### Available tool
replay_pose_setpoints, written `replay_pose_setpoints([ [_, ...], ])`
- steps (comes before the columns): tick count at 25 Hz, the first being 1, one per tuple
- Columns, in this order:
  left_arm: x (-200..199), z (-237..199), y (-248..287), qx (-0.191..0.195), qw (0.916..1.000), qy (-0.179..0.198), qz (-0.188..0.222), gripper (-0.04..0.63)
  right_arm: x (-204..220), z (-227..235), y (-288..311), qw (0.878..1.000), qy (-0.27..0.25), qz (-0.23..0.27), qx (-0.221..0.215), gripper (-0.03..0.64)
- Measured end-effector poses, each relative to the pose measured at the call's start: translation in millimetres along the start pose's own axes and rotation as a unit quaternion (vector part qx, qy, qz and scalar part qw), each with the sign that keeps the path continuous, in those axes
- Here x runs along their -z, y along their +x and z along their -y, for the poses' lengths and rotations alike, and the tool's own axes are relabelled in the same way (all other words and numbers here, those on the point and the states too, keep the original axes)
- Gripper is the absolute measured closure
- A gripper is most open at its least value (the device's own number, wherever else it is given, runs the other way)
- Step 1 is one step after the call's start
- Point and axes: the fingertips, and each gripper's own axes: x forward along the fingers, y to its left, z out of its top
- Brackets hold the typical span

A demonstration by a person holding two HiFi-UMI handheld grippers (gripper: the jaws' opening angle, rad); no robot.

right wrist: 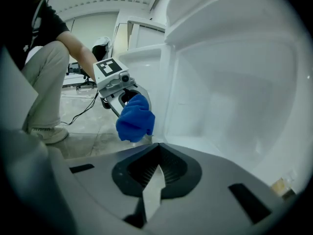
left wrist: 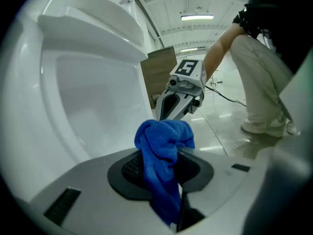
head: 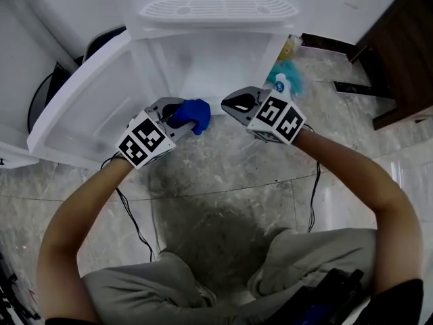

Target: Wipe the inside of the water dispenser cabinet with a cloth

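Just beyond the right tool (head: 232, 105), a teal thing (head: 287, 81) is partly hidden, too blurred to name.

The cloth (head: 194, 115) is bright blue. The cabinet (head: 223, 56) is plain white. The left gripper (head: 179, 117) and right gripper (head: 229, 104) are grey with black around the jaws, and each bears a cube of black-and-white square markers. The floor (head: 223, 175) is grey with marble-like veins. The trousers (head: 155, 283) are beige. The cables (head: 135, 225) are black.
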Motion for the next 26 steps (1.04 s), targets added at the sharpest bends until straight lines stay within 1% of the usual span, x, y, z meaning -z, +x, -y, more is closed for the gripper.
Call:
replay_pose_setpoints([
  [3, 15, 3, -6, 0.002, 0.9999, -0.009, -0.009, 0.477, -3, -10, 9, 1.0, -0.009, -0.013, -0.017, 0.618],
  [8, 29, 7, -6, 0.009, 0.9997, -0.014, -0.016, 0.477, -1, -19, 14, 0.999, -0.011, -0.028, -0.032, 0.618],
  [14, 32, 0, -2, 0.005, 0.9996, -0.018, -0.019, 0.477, 4, -27, 14, 0.998, -0.006, -0.034, -0.043, 0.618],
  [26, 39, 12, 12, 0.027, 0.9987, -0.006, -0.043, 0.477, 17, -31, 11, 0.997, -0.018, -0.052, -0.049, 0.618],
])
